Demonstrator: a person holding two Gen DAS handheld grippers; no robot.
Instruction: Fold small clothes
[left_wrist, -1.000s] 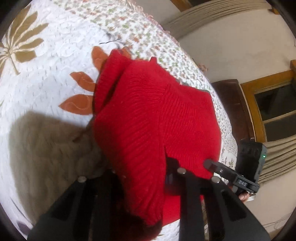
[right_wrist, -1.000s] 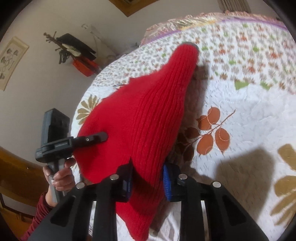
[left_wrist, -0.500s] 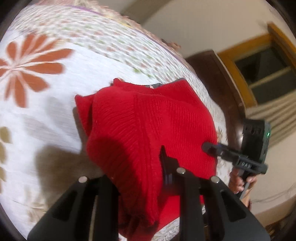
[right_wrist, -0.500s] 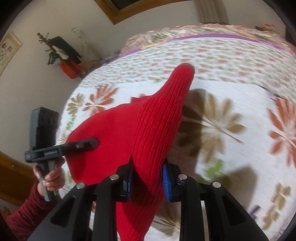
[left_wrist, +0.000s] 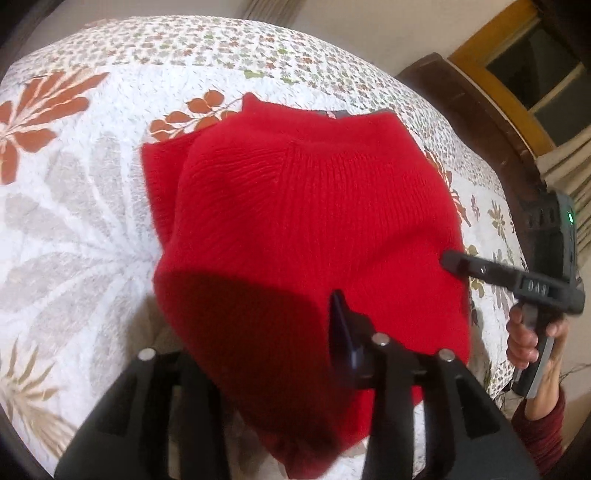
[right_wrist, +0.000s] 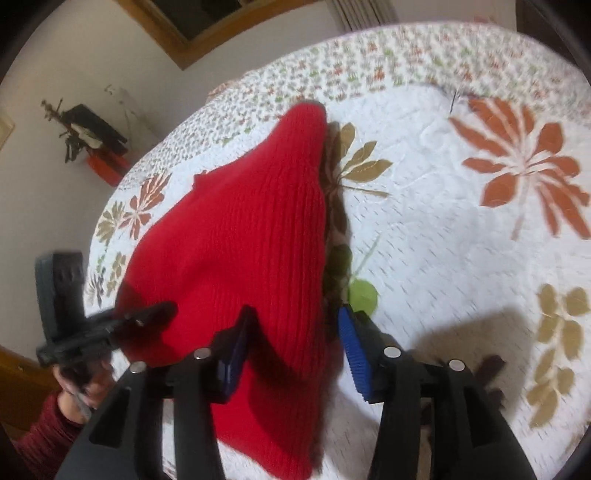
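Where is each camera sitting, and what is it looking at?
Left wrist: on the left tool, looking along its fingers at the red sweater over the flowered bedspread; the right hand shows.
Right wrist: on the right tool, looking across the bed toward the wall; the left hand and sleeve show.
Both see the sweater, the bedspread and the opposite tool.

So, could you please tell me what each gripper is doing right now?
Left gripper: cannot tell; the red sweater hides one jaw.
Right gripper: open, sweater hanging between the jaws.
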